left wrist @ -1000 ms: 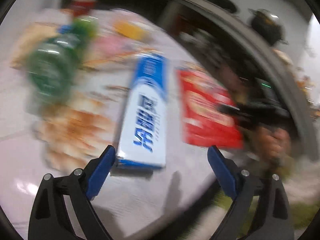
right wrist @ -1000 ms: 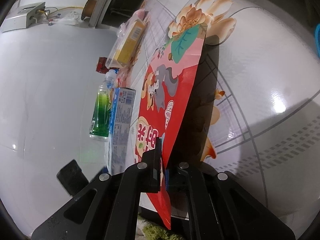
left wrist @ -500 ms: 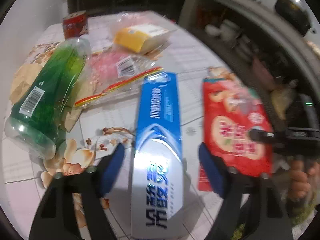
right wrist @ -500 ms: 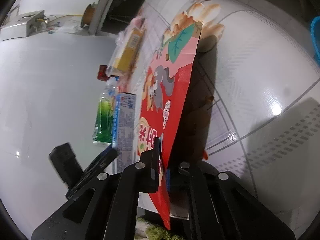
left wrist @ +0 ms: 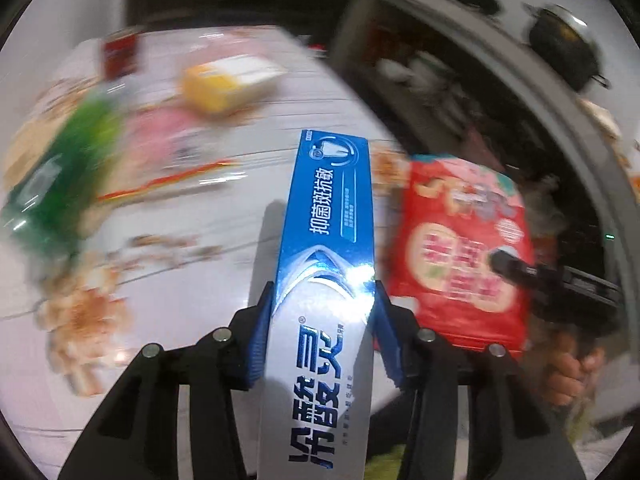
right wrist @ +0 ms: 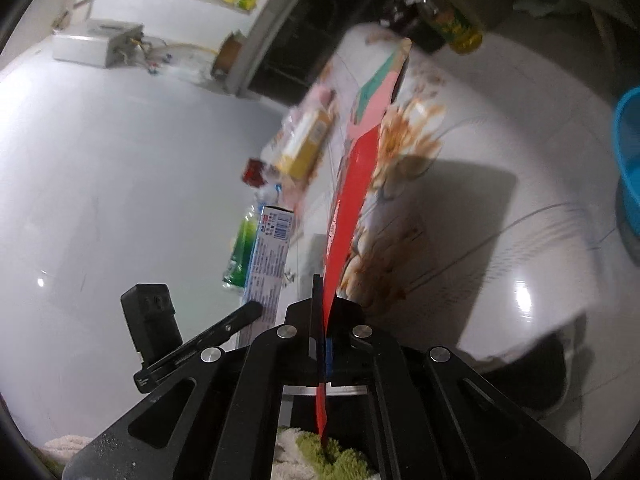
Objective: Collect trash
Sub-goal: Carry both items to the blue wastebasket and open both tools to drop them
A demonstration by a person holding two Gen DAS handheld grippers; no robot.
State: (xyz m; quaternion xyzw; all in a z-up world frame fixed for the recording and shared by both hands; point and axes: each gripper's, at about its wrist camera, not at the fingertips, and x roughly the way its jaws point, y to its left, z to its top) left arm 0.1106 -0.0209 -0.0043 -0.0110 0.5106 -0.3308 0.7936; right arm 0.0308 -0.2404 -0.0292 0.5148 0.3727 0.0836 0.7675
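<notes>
Blue-and-white cardboard marks the toothpaste box (left wrist: pixel 326 280), which lies lengthwise between the 2 blue pads of the left gripper (left wrist: pixel 323 332); the jaws are closing, and both pads (left wrist: pixel 259 340) already sit against the long sides of the box near its white end, while its blue end points away over the table (left wrist: pixel 180 312). The table is white with a printed flower pattern. In the right wrist view the same box (right wrist: pixel 266 272) appears edge-on, its far end lifted off the table, with the black frame of the left gripper beside it. The right gripper (right wrist: pixel 326 354) is fully closed on the lower edge of a red snack bag (right wrist: pixel 348 200), which it holds on edge above the table, casting a dark shadow on the surface to the right. In the left wrist view the bag (left wrist: pixel 460 248) shows its printed face just to the right of the box, with the right gripper's black finger in front of it and a person's hand (left wrist: pixel 568 376) below. Still on the table, blurred, lie a green plastic bottle (left wrist: pixel 60 184), a pink wrapper (left wrist: pixel 168 140), a yellow package (left wrist: pixel 224 84) and a small red can (left wrist: pixel 118 56). A blue basin (right wrist: pixel 628 160) sits at the right edge of the right wrist view.
</notes>
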